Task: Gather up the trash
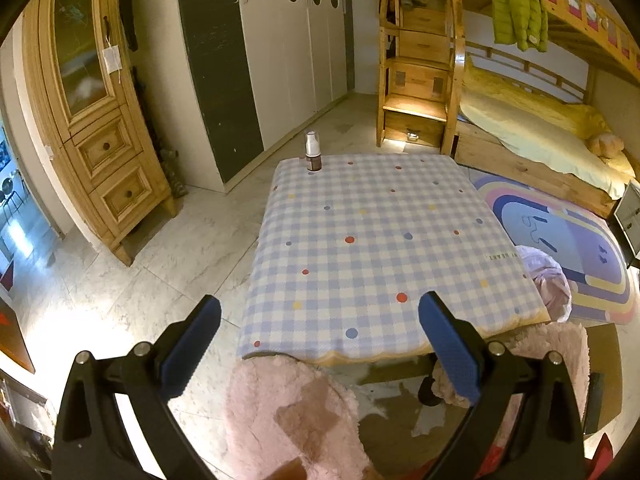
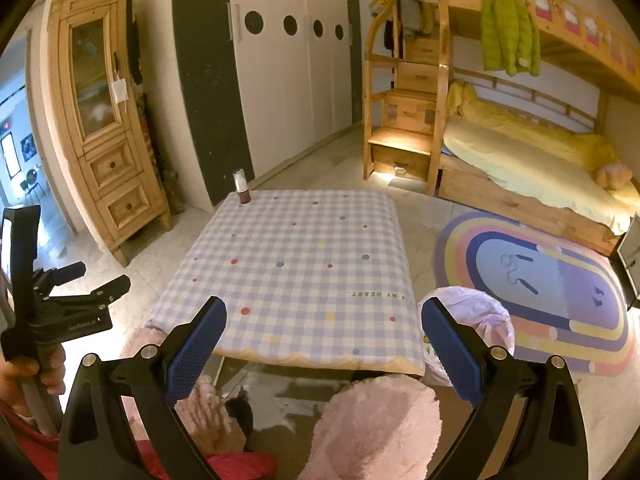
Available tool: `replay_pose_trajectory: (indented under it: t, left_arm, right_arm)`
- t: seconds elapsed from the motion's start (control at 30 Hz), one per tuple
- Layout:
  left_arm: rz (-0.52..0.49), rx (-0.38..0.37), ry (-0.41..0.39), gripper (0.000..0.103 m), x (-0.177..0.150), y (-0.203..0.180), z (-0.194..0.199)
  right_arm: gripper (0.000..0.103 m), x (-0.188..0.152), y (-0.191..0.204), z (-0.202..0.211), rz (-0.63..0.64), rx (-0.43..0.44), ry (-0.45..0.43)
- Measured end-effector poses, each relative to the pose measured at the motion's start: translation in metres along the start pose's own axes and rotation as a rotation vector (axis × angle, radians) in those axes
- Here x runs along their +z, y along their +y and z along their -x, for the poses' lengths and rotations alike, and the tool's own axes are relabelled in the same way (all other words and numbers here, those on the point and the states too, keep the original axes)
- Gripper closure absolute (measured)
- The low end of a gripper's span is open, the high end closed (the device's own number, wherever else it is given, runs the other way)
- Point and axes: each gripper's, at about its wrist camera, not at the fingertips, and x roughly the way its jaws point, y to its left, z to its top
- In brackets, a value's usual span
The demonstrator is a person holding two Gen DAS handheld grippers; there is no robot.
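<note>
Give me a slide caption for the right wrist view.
Open right hand-held gripper faces a checked table bearing one bottle; bag alongside.

One bottle [image 1: 312, 151] – one table [image 1: 440, 216] – two tools [image 1: 320, 344] [image 2: 323, 346]

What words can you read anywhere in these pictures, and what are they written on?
"MY HEART": on the checked tablecloth, printed near its right edge, upside down from here; letters before it are unclear.
Small pale lettering: on the clamp of the left gripper, too blurred to read.
Bottle: its label is too small to read.
Tag on the wooden cabinet: no text readable.
</note>
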Motion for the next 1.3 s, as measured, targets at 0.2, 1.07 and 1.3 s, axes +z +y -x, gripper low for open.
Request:
replay_pose_trajectory:
  t: [0.2, 1.07, 1.3]
  left_arm:
    - [0.001, 0.000, 0.001, 0.007, 0.0015, -0.0026, -0.0015]
    - [0.000, 0.002, 0.001, 0.007, 0.0021, -0.0021, -0.0023]
    - [0.002, 0.004, 0.001, 0.007, 0.0023, -0.0021, -0.0024]
  right_arm:
    - [0.006, -0.0015, 0.0002, -0.0024, 0.000, 0.004, 0.004]
    - [0.006, -0.0083, 0.0017, -0.0075, -0.008, 0.007, 0.008]
    - [0.006, -0.0081, 0.0014, -0.0068, -0.010, 0.006, 0.006]
